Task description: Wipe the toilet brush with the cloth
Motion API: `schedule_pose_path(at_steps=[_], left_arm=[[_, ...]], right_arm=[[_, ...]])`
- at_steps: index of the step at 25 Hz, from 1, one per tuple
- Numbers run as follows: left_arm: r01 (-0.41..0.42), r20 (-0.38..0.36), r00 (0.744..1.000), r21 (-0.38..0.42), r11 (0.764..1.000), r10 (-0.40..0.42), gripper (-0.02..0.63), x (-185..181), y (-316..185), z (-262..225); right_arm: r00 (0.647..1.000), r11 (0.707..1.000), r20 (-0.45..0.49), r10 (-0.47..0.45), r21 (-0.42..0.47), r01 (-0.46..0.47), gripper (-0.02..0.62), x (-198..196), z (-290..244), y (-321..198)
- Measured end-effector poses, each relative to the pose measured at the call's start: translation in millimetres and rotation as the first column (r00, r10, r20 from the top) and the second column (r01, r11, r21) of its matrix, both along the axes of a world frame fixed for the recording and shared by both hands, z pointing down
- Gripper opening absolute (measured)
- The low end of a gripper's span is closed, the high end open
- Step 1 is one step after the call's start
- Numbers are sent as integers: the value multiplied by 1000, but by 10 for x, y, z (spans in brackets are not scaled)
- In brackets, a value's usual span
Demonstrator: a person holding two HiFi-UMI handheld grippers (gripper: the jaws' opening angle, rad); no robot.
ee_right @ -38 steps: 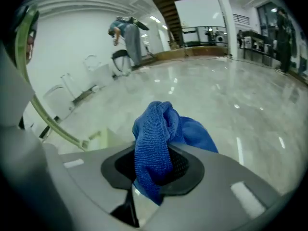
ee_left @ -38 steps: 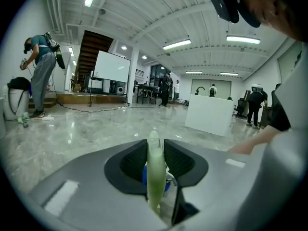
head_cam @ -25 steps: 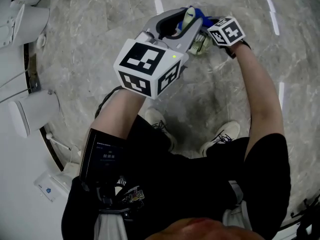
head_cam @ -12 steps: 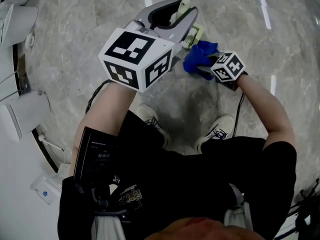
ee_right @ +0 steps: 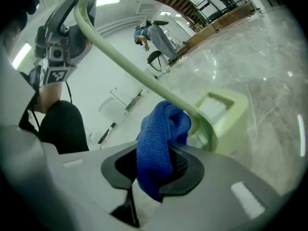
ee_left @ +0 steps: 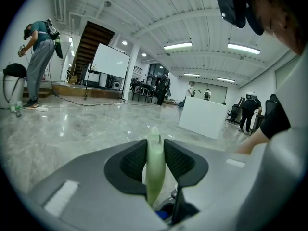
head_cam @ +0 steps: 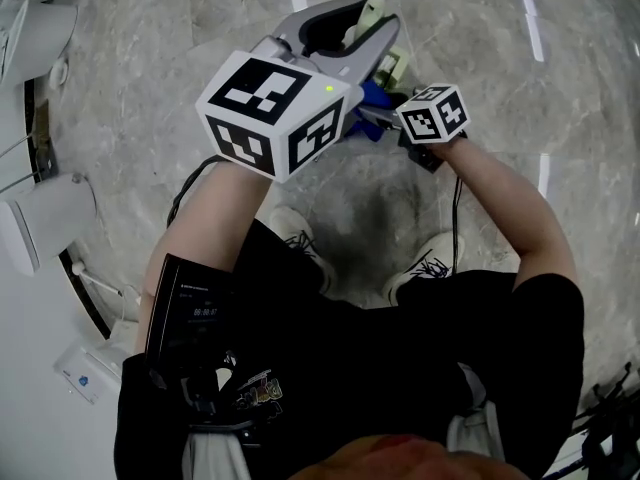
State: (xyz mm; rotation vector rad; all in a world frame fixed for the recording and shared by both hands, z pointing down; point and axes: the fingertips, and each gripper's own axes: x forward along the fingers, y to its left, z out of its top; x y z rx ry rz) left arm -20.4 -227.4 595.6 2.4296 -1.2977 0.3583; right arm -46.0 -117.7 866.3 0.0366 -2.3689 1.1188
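My left gripper (head_cam: 360,26) is shut on the pale green handle of the toilet brush (ee_left: 154,165), which stands pinched between its dark pads. In the right gripper view the handle (ee_right: 130,64) runs down from the upper left to the square green brush head (ee_right: 226,117) with white bristles. My right gripper (ee_right: 156,170) is shut on the blue cloth (ee_right: 159,143), whose bunched end rests against the handle just above the head. In the head view the cloth (head_cam: 374,96) shows as a small blue patch between the two marker cubes, with the right gripper (head_cam: 385,118) just beside the brush.
The floor is grey polished marble (head_cam: 480,58). White toilets and fixtures (head_cam: 45,218) stand along the left in the head view. A person (ee_left: 38,52) works beside a dark bin at the far left of the hall, and others stand near a white box (ee_left: 202,117) farther off.
The right gripper drew the blue cloth back along the handle, from the far end toward me, then shifted left, closer under the left gripper. The left gripper kept still with the brush.
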Motion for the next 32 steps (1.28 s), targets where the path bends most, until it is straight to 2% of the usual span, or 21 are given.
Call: schedule_pose_path(at_steps=[3, 5, 6, 8, 10, 11, 13, 16, 18, 21, 23, 25, 26, 27, 29, 32], left_arm=[[-2, -5, 1000, 7, 1000, 2, 124, -3, 7, -17], [-2, -7, 1000, 13, 1000, 2, 124, -4, 8, -27], [-3, -8, 1000, 16, 1000, 3, 124, -4, 5, -31], [-4, -12, 1000, 20, 1000, 5, 124, 6, -5, -38], [-9, -20, 1000, 22, 1000, 9, 124, 19, -14, -51], [-10, -22, 1000, 24, 1000, 11, 124, 19, -17, -58], [-11, -27, 1000, 25, 1000, 12, 124, 12, -15, -59], [-8, -27, 1000, 23, 1000, 9, 124, 18, -11, -48], [-5, -21, 1000, 23, 1000, 6, 124, 20, -14, -44], [-4, -16, 1000, 18, 1000, 5, 124, 19, -13, -35], [0, -12, 1000, 16, 1000, 0, 126, 1, -22, -36], [11, -11, 1000, 17, 1000, -11, 126, -35, -37, -47], [15, -15, 1000, 20, 1000, -15, 126, -48, -45, -59], [17, -21, 1000, 22, 1000, -17, 126, -51, -51, -75], [13, -23, 1000, 20, 1000, -13, 124, -29, -54, -90], [-1, 1, 1000, 22, 1000, 1, 126, 14, -52, -82]], right_arm=[[987, 996, -141, -79, 21, 83, 101, 616, 435, 100], [969, 997, -239, -62, 31, 72, 101, 1113, 702, 0], [957, 999, -291, -14, 41, 28, 101, 1356, 812, -131], [912, 989, -383, 148, 83, -126, 101, 1780, 921, -522], [863, 948, -393, 319, 120, -296, 101, 1941, 825, -941], [855, 930, -366, 368, 119, -349, 101, 1882, 734, -1085], [876, 925, -299, 380, 102, -366, 101, 1569, 563, -1196], [929, 943, -160, 333, 84, -323, 101, 970, 213, -1212], [956, 953, -54, 289, 108, -283, 101, 664, -150, -1228], [974, 976, 161, 159, 120, -179, 101, 376, -892, -1069], [938, 992, 338, 74, 76, -105, 101, 281, -1496, -907], [852, 998, 521, 51, 7, -65, 101, 282, -2098, -858], [809, 998, 585, 55, -14, -57, 101, 312, -2331, -885], [781, 998, 621, 57, -21, -56, 101, 349, -2494, -921], [766, 998, 640, 49, -8, -58, 101, 411, -2620, -958], [773, 998, 631, 65, -26, -62, 101, 445, -2513, -960]])
